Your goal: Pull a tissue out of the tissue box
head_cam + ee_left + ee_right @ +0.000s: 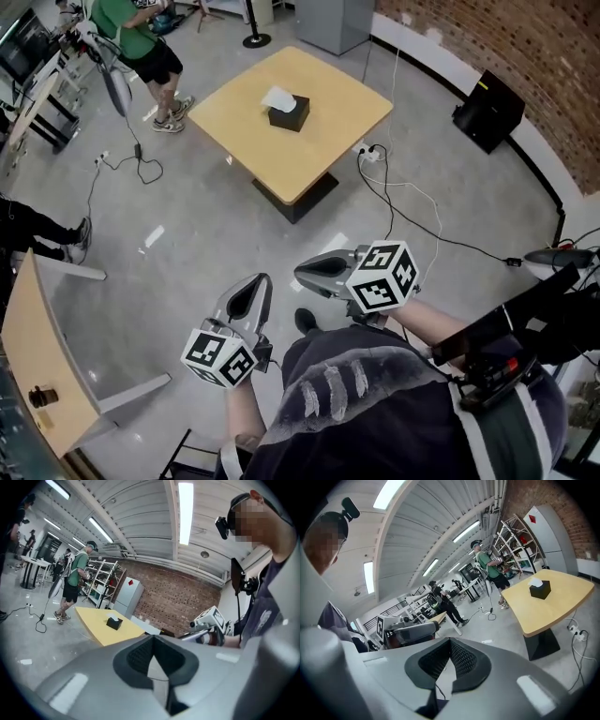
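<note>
1. Left gripper (263, 279) is held low in front of the person. In its own view the left gripper (153, 637) has its jaws pressed together with nothing between them.
2. Right gripper (301, 275) sits just beside it, tips pointing across toward the left one. Its own view shows the right gripper (450, 641) with the jaws meeting at the tip, also empty.
3. The tissue box (289, 113) is well apart from both, up on the wooden table (323, 108), set in from every edge, nearer the far-left side. A white tissue (278, 97) pokes out of the top.
4. Open grey floor (216, 216) runs between the person and the table's near corner (a clear stretch, nothing standing on it).
5. To the right of that stretch, cables (403, 202) trail from a power strip (371, 153) by the table's right corner.
6. A person in a green shirt (139, 36) stands off the table's far-left side.
7. The brick wall (511, 47) and a black box (487, 111) close in the right side.
</note>
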`<action>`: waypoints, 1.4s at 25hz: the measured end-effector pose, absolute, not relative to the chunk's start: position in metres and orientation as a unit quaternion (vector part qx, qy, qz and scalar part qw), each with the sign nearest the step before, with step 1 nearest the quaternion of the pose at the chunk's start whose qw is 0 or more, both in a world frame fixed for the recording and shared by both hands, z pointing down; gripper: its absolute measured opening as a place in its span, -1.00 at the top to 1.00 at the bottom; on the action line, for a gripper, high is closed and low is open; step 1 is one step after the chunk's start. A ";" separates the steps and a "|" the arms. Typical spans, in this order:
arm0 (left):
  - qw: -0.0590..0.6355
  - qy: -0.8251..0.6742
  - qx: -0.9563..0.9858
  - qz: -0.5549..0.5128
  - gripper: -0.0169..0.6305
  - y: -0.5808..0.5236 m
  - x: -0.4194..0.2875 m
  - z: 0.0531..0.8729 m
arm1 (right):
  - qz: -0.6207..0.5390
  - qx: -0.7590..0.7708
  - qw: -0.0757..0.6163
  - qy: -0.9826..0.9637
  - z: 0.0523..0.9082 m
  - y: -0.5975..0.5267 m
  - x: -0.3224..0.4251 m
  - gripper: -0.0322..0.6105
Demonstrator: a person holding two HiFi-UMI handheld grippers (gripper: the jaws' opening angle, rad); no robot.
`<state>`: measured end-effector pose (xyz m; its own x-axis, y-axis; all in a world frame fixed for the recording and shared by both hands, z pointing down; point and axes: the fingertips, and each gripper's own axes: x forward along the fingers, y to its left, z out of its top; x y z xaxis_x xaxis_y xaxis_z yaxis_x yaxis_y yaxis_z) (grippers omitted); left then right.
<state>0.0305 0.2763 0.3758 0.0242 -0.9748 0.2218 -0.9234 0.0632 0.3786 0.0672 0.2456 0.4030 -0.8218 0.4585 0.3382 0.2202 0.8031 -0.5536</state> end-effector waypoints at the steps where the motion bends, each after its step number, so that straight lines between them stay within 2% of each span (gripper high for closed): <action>1: 0.217 -0.694 0.683 -0.059 0.94 0.278 0.024 0.376 | 0.254 -0.182 0.236 -0.920 0.403 0.247 0.061 0.90; 6: 0.213 -0.690 0.688 -0.075 0.94 0.303 -0.016 0.379 | 0.249 -0.180 0.245 -0.919 0.404 0.276 0.022 0.90; 11: 0.214 -0.686 0.689 -0.092 0.94 0.315 -0.044 0.385 | 0.305 -0.191 0.245 -0.900 0.405 0.297 -0.006 0.90; 18: 0.215 -0.682 0.691 -0.109 0.94 0.311 -0.051 0.383 | 0.278 -0.197 0.275 -0.899 0.403 0.302 -0.017 0.90; 35: 0.237 -0.706 0.662 -0.080 0.94 0.295 -0.075 0.383 | 0.312 -0.268 0.246 -0.878 0.393 0.298 -0.059 0.90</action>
<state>-0.0752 0.2953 0.3833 -0.0101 -0.9733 0.2292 -0.8979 0.1097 0.4262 -0.0590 0.2983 0.3927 -0.7356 0.6239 0.2638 0.3177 0.6617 -0.6791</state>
